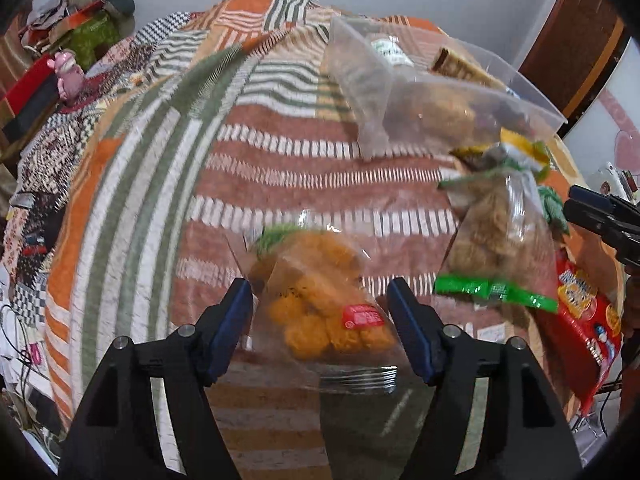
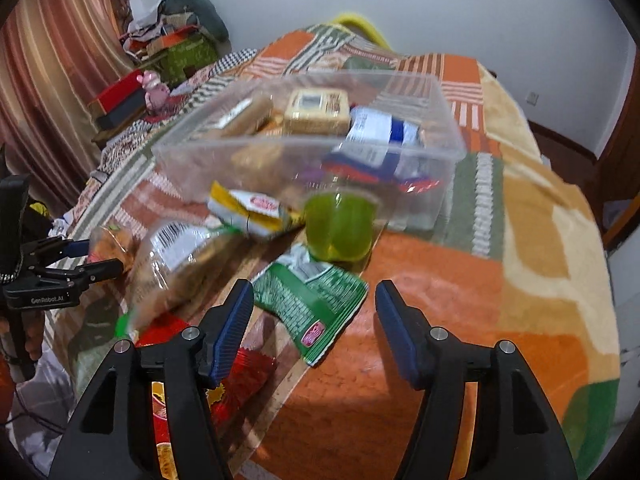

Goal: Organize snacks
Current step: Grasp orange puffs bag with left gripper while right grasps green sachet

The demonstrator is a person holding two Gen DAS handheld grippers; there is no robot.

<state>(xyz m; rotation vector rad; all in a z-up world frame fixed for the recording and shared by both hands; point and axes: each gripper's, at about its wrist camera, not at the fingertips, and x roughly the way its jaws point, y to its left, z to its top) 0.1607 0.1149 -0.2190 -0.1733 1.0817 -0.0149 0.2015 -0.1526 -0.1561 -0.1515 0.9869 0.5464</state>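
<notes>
**Both claws spread above loose snack packets on the bed**

While the left gripper (image 1: 320, 320) points down at the patchwork quilt (image 1: 160, 152), its blue-padded jaws stand apart on either side of a clear bag of orange fried snacks (image 1: 324, 312), and the pads do not press it. At two o'clock from that bag lies a clear bag of brown crisps with a green strip (image 1: 496, 240), and at twelve to one o'clock sits the clear plastic storage box (image 1: 400, 80), already holding several packets.

Seen from the right wrist, the right gripper (image 2: 314, 320) is likewise open with nothing gripped. A green foil sachet (image 2: 316, 304) lies between its jaws on the quilt. At twelve o'clock stands a translucent green cup (image 2: 340, 228), touching the box's near wall. A yellow-and-white packet (image 2: 248, 212) lies at eleven o'clock, and a red snack bag (image 2: 240, 368) shows beneath the left finger.
</notes>
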